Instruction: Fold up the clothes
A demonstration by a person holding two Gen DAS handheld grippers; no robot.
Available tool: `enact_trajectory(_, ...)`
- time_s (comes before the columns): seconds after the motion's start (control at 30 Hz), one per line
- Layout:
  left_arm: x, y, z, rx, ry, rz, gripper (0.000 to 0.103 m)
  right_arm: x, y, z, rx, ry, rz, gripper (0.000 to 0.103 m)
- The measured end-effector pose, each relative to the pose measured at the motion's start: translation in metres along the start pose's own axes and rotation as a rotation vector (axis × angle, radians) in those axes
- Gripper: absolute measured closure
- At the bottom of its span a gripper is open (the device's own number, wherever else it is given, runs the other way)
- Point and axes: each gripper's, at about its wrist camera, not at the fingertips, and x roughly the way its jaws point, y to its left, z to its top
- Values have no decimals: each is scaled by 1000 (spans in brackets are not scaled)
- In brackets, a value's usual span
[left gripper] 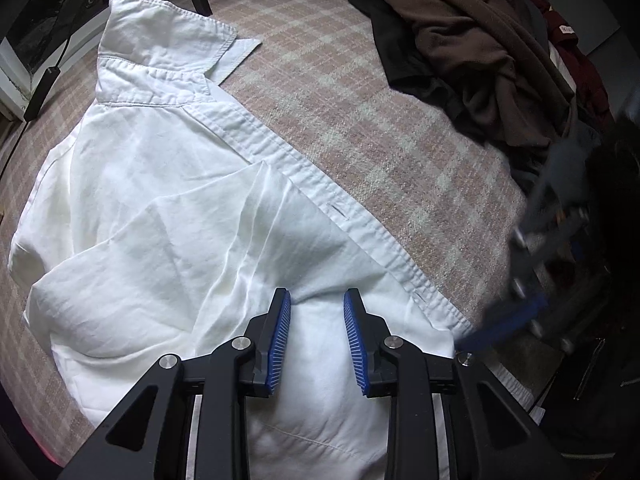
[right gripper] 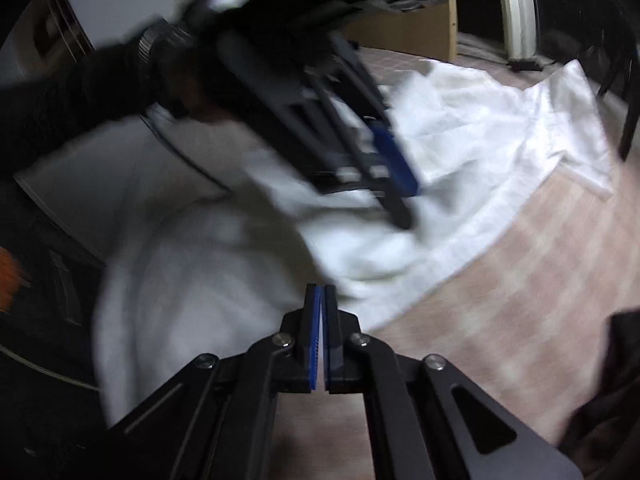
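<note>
White creased linen shirt (left gripper: 160, 184), plaid blanket (left gripper: 360, 92)

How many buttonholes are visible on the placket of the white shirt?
2. One buttonhole lies about midway along the shirt placket; the other is nearer the hem, close to the left gripper. More may be hidden or too faint.

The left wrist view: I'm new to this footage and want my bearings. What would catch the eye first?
A white shirt fills the left and centre, spread on a pink checked rug, its collar at the top left. The left gripper hangs over the shirt's lower part, jaws apart with nothing between them. A dark clothes pile sits at the top right.
</note>
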Motion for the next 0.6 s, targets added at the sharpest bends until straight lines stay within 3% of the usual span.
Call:
enact_trajectory(0.1, -5, -4, -1, -2, -12, 17, 76, 3, 0, -6, 60, 41, -11, 101)
enact_trajectory(0.23, -35, -1, -21, -29, -100, 29, 74, -14, -17, -4, 172, -25, -39, 96)
enact_trajectory(0.33, -55, -8, -49, -55, -181, 16, 68, -8, -22, 6, 194, -51, -69, 87)
enact_trajectory(0.37, -59, -9, -58, -73, -196, 17, 68, -5, -23, 9, 201, -60, -79, 80)
enact_trajectory(0.47, -63, -6, -84, -144, -211, 23, 68, 0, -36, 10, 285, -84, -84, 79)
enact_trajectory(0.6, -64, -5, -95, -185, -231, 28, 68, -7, -63, 7, 430, -146, -49, 79)
